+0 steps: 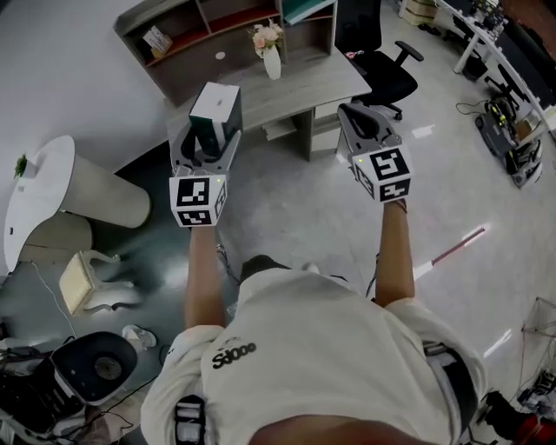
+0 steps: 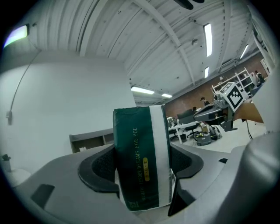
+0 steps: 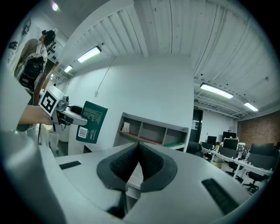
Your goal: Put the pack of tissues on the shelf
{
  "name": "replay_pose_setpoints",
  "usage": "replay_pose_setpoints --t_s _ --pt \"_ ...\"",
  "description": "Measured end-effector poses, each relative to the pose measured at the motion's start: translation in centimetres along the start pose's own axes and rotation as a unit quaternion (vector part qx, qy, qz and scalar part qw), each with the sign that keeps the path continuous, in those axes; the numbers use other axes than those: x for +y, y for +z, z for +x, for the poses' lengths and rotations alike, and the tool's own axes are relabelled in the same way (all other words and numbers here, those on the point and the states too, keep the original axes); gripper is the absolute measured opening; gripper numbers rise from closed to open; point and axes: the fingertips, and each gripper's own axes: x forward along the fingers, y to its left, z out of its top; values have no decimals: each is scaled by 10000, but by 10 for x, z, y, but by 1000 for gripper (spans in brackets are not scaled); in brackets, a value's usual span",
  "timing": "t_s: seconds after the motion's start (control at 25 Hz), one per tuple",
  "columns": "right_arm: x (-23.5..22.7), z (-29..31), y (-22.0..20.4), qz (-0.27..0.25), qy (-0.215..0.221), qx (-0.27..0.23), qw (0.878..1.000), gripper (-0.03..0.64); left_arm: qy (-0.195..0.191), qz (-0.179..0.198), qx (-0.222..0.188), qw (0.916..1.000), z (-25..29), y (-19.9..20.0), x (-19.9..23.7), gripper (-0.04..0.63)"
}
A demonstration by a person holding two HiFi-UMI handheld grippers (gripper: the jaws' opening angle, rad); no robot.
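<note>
Reading the barcode [image 3: 83, 132] on the tissue pack [image 3: 91, 120] needs the right gripper view.

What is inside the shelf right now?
In the shelf: small items in the left bay, a flat red thing in the middle, a green thing at right. From the head view its top board covers the bays' backs.

We read "TENDER DREAMS FOR YOU" in gold, running lengthwise down the green pack of tissues [image 2: 142, 162]. White lettering sits on the person's shirt [image 1: 313, 361], but we cannot make it out.
</note>
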Motion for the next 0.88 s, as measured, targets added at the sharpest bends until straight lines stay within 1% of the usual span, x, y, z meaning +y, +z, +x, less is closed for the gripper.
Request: replay_pose_setpoints --t_s 0.16,0.4,0.52,0.68,0.88 --pt "-25 3 -9 198 -212 -86 9995 -6 -75 109 127 9998 12 0 -13 356" --pt "-46 30 -19 309 -123 -104 9994 -6 -93 212 184 9996 41 -9 -5 356" --pt "-52 49 -23 534 -103 -159 9984 -7 -177 312 239 9991 61 -18 -2 356" --pt "-63 91 -27 460 -28 -70 9989 -7 -201 191 121 9995 105 -25 20 356" --pt "-91 151 -28 460 -48 -3 9989 -7 -340 244 31 9991 169 -34 56 357"
